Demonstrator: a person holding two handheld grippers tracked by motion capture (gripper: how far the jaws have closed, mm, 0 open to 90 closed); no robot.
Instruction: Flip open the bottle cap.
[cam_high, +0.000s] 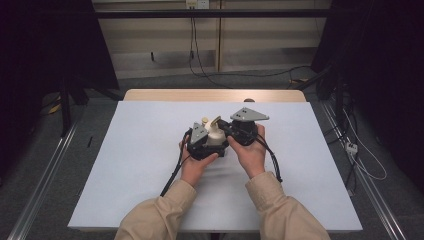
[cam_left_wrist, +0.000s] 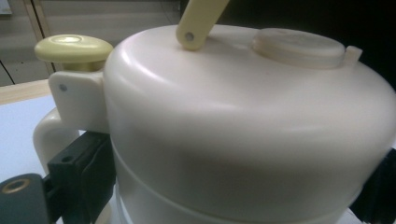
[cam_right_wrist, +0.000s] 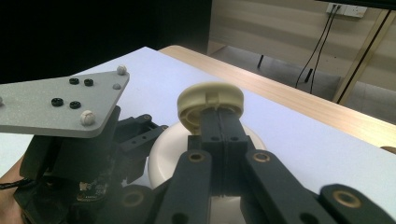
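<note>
Left gripper (cam_high: 207, 145) clamps the cream jug (cam_left_wrist: 243, 135); right gripper (cam_right_wrist: 219, 135), jaws pinched on its lid (cam_right_wrist: 210, 100), should lift straight up.

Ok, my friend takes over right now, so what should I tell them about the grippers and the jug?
Left gripper: fingers clamped on the cream jug's sides.
Right gripper: fingers shut, tips at the round yellowish knob; whether they touch it is unclear.
Jug: upright, mid-table.
Done: jug steadied.
Left: probably working the knob or lid; lid appears on.
</note>
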